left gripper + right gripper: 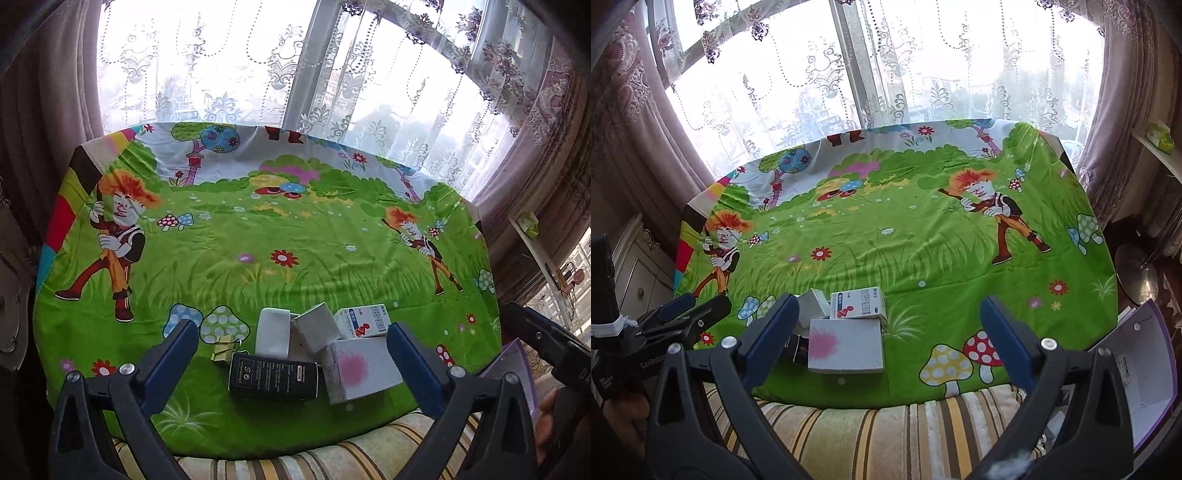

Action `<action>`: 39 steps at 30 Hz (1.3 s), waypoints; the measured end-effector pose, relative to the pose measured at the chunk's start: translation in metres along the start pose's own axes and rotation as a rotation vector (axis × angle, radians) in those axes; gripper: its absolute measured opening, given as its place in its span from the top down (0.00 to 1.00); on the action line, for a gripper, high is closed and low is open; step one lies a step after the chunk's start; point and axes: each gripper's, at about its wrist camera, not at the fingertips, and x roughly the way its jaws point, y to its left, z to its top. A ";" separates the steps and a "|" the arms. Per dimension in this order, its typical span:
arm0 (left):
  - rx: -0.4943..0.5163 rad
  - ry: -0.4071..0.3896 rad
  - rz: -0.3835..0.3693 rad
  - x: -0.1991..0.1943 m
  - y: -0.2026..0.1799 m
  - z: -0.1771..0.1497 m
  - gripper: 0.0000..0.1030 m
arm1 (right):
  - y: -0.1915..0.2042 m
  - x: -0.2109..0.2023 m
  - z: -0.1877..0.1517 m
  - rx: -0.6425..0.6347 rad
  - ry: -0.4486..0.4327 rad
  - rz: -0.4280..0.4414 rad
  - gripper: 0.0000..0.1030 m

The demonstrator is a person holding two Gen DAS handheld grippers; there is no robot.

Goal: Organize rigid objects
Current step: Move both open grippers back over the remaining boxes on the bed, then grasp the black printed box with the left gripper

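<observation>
A purple-edged open box (1137, 373) stands off the near right corner of the table, which is covered in a bright green cartoon-printed cloth (923, 258); its pale inside shows only a small label, and nothing else can be made out in it.

The task's things sit in one cluster near the table's near edge. Taking the white carton with a pink blotch (360, 369) as the landmark: a black rectangular box with white print (273, 376) touches its left side, a plain grey-white cube-like box (317, 328) is tilted just behind it, a white medicine carton with blue and red print (364, 323) lies behind it to the right, and a tall white rounded block (272, 332) stands behind the black box.

Only the left wrist view shows a gold-coloured metal binder clip (224, 350), left of the black box, and the white block; in the right wrist view these are hidden behind the near finger. The right view alone shows the purple box's interior and a round metal stand base (1136, 273) on the floor.

The left gripper (293, 354) is spread wide with nothing gripped; the cluster lies between and just beyond its blue fingers (173, 362), untouched. The right gripper (886, 332) is likewise wide apart and empty, with the pink-blotched carton just inside its left finger and bare cloth across the rest of the gap.
</observation>
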 end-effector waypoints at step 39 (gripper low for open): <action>0.086 0.319 0.086 0.101 0.004 -0.051 0.15 | 0.012 0.089 -0.051 -0.042 0.172 0.033 0.03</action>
